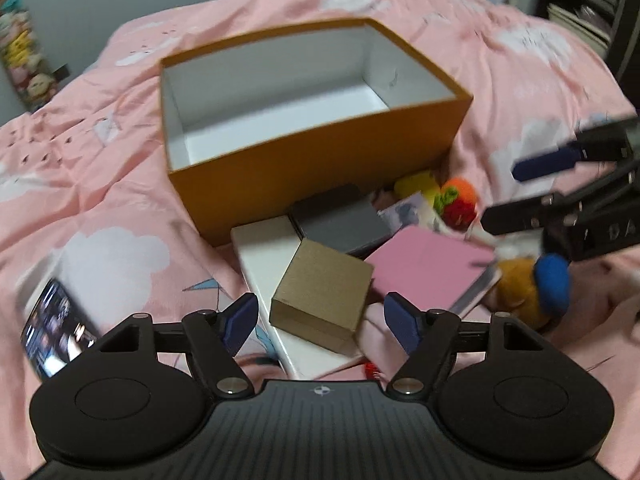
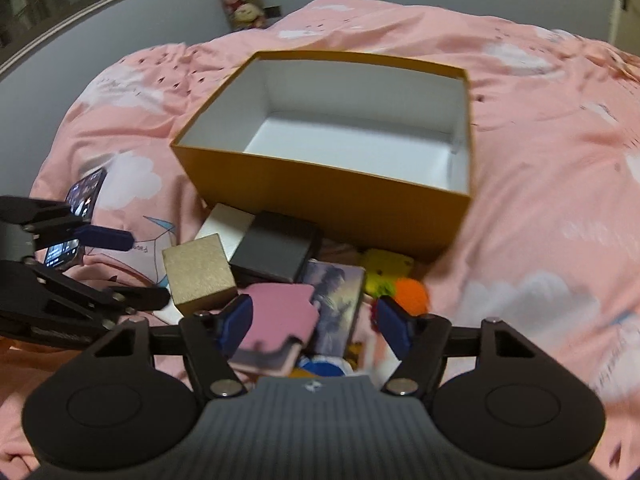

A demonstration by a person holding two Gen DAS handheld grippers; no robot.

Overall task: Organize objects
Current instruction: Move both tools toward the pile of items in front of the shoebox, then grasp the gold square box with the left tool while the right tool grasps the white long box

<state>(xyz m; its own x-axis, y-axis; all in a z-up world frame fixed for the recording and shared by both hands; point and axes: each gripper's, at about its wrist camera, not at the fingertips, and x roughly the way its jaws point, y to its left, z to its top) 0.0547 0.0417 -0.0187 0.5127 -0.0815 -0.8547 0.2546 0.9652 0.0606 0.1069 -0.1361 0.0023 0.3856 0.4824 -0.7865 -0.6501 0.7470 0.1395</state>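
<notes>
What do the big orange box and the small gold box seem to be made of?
Orange box: probably rigid cardboard, matte orange outside, plain white lining, thin straight walls. Gold box: likely cardboard too, with a faintly metallic, fine-grained finish and sharp folded edges.

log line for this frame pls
box: empty | pile: beside box, untouched | left gripper: open, over tan cube | right gripper: open, over pink notebook

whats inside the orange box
Nothing that shows: the orange box is open, and both views see only white walls and a bare white floor. Its near wall hides a strip of the floor along the front, so something flat there could go unseen.
</notes>
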